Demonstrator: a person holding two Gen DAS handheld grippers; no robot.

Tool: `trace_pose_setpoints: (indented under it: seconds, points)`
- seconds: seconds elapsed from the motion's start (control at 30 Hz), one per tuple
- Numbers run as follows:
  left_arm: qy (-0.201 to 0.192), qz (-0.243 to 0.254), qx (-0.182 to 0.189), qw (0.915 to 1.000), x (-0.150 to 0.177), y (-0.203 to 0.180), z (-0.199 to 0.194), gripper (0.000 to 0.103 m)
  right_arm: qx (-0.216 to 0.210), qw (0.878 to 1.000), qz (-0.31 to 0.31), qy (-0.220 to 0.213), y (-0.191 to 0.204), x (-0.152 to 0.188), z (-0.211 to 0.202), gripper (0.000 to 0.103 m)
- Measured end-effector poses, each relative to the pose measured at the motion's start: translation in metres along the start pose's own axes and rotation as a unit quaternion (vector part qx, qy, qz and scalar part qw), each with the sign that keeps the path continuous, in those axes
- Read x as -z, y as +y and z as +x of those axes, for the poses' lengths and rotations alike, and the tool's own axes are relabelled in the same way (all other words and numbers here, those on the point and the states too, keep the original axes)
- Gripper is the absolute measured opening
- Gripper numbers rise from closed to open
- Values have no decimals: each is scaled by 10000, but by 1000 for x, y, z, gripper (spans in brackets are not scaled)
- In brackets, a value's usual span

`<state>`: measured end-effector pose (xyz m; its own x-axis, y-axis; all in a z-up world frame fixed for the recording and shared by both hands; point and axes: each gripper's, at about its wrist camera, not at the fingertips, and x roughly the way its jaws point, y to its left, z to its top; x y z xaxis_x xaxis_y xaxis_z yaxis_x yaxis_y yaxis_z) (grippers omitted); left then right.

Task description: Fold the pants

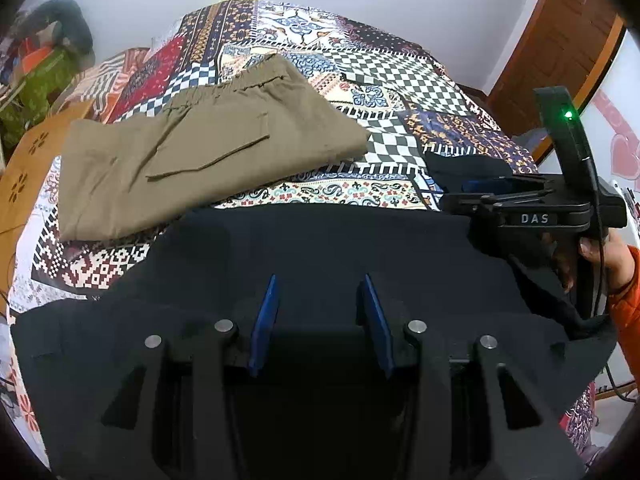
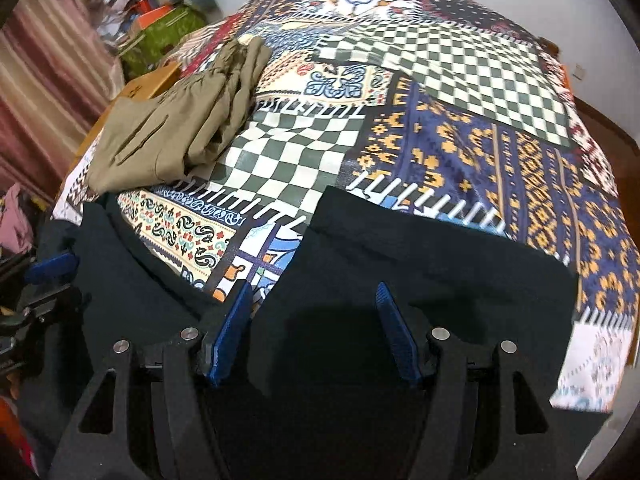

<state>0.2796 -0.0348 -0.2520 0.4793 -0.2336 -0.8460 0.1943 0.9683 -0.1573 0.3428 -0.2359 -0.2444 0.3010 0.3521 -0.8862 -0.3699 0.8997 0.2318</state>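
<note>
Black pants (image 1: 320,248) lie spread across the near edge of the bed (image 2: 460,140), long axis running sideways under both tongs. Left tongs (image 1: 320,312) and right tongs (image 2: 316,328) both hang spread and empty just above them; khaki pants (image 1: 200,152) sit folded beyond.

Home bedroom, patchwork bedspread (image 2: 440,80), curtain (image 2: 44,80), wooden door (image 1: 560,40)

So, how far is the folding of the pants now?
Done: the khaki pants lie folded on the patterned bedspread. In hand: the black pants are spread near the front edge, with the open left tongs and open right tongs over them, gripping nothing. Left: grasping and folding the black pair.
</note>
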Motion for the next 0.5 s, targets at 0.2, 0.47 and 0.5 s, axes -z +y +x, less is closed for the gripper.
trace_pose_setpoints:
  seconds: [0.2,0.47,0.5]
  points:
    - [-9,62,-124,9999,1,-5,1,45,-42,9998,-198,52,-1,1,-1,21]
    - [-117,107,-191,9997,1,-12,-17,51,226,9987,-325,-318,6,0,-24,7]
    - [-146,121,-201,9996,1,-13,-21,52,227,9982,-306,-457,7,3,-35,7]
